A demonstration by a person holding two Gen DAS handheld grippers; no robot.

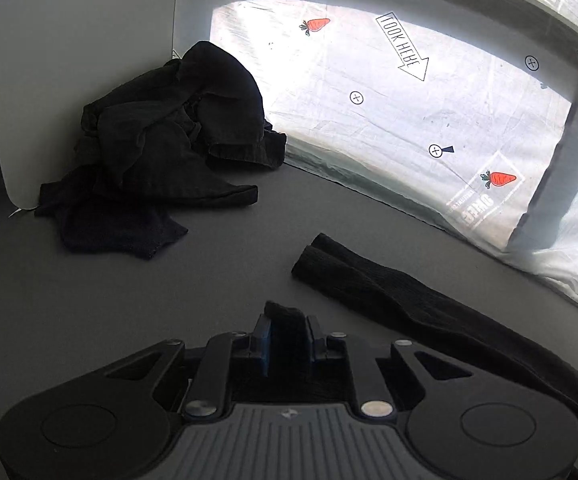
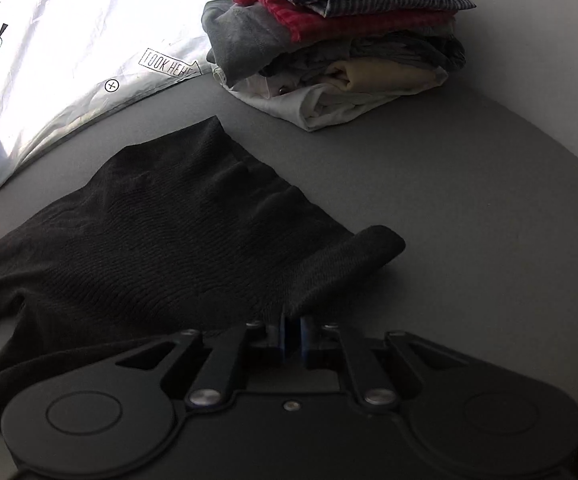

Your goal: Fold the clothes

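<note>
A staged recording setup, not a home: a bare grey table bordered by a white printed sheet with "LOOK HERE" arrows and crosshair marks.

1. Open grey tabletop lies ahead of my left claw.
2. A crumpled black heap blocks its far-left corner.
3. A folded stack stands beyond my right claw, bare tabletop between.
</note>
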